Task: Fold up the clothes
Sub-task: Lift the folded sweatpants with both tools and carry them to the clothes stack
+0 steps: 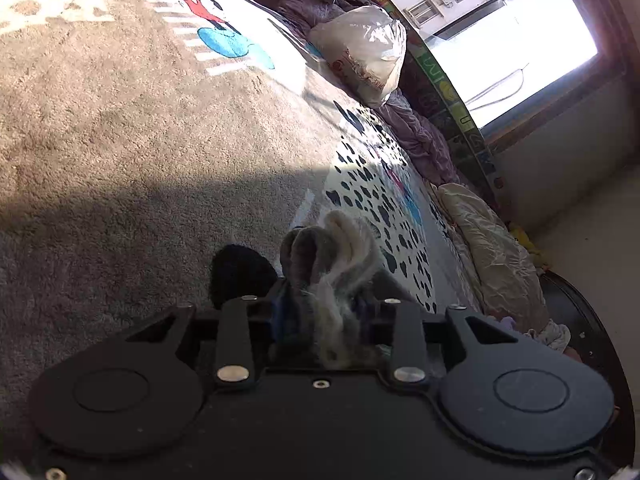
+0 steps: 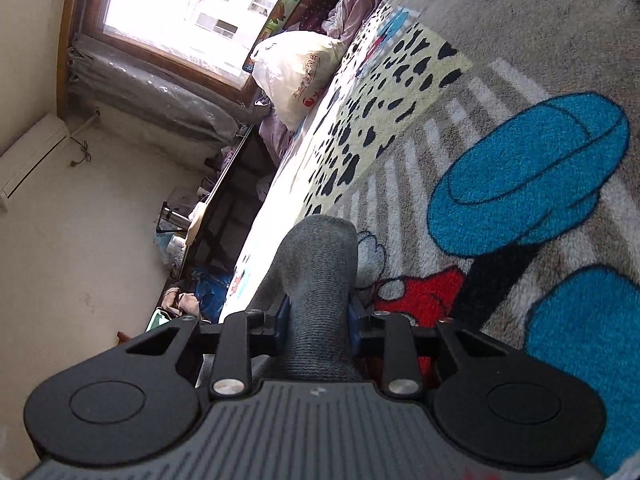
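My left gripper (image 1: 320, 312) is shut on a bunched fold of grey and cream fuzzy garment (image 1: 332, 260), which sticks out ahead of the fingers; a dark part of it (image 1: 240, 272) hangs at the left. It is held just above a plush cartoon-print blanket (image 1: 140, 120). My right gripper (image 2: 318, 320) is shut on a fold of grey ribbed knit fabric (image 2: 320, 272) that rises between the blue pads. It hovers over the same blanket (image 2: 520, 184), above the blue and red cartoon print.
A white plastic bag (image 1: 364, 52) lies at the blanket's far edge, also in the right wrist view (image 2: 300, 72). Crumpled purple bedding (image 1: 420, 136) and a cream bundle (image 1: 492, 248) lie beside it. A window (image 2: 192, 4) and a cluttered dark table (image 2: 224, 200) stand beyond.
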A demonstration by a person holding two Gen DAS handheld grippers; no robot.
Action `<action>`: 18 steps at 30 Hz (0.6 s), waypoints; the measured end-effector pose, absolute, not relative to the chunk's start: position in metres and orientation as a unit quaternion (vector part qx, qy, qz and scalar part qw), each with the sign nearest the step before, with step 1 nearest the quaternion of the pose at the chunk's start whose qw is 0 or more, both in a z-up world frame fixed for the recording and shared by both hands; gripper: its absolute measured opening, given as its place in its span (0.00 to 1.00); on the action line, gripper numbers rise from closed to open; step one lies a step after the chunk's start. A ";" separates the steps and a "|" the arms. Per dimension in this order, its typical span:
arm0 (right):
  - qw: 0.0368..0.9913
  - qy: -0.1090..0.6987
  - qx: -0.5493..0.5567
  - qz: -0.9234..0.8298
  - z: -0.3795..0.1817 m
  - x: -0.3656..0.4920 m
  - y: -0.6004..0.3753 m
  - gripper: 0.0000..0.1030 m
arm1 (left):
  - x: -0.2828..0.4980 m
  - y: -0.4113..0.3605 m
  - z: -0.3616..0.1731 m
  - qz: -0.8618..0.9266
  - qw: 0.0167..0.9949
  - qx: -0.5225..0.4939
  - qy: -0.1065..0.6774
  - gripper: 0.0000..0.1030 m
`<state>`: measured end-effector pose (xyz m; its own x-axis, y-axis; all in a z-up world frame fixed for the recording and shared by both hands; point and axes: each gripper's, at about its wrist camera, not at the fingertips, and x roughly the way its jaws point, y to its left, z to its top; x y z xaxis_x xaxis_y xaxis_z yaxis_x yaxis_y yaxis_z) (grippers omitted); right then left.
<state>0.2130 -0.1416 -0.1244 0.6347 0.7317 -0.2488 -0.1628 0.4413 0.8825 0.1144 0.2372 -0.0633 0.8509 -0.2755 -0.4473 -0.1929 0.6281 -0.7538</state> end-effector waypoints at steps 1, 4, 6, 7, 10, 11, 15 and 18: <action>0.786 0.312 0.452 0.284 -0.119 0.208 -0.149 0.29 | 0.114 0.227 -0.065 -0.033 0.860 -0.426 0.280 0.31; 0.789 0.285 0.469 0.277 -0.097 0.190 -0.184 0.29 | 0.114 0.198 -0.069 -0.060 0.857 -0.411 0.304 0.31; 0.796 0.261 0.474 0.270 -0.078 0.172 -0.215 0.29 | 0.114 0.178 -0.071 -0.077 0.855 -0.401 0.320 0.31; 0.801 0.250 0.474 0.265 -0.069 0.161 -0.233 0.28 | 0.114 0.168 -0.073 -0.086 0.854 -0.396 0.327 0.31; 0.811 0.236 0.480 0.238 -0.051 0.128 -0.285 0.29 | 0.114 0.139 -0.077 -0.113 0.849 -0.380 0.350 0.30; 0.817 0.230 0.476 0.228 -0.047 0.117 -0.300 0.28 | 0.113 0.129 -0.078 -0.121 0.847 -0.374 0.358 0.31; 0.856 0.257 0.416 0.168 -0.064 0.091 -0.337 0.32 | 0.113 0.090 -0.083 -0.156 0.838 -0.352 0.387 0.42; 0.846 0.313 0.416 0.111 -0.118 0.085 -0.350 0.46 | 0.111 0.067 -0.086 -0.178 0.831 -0.342 0.401 0.54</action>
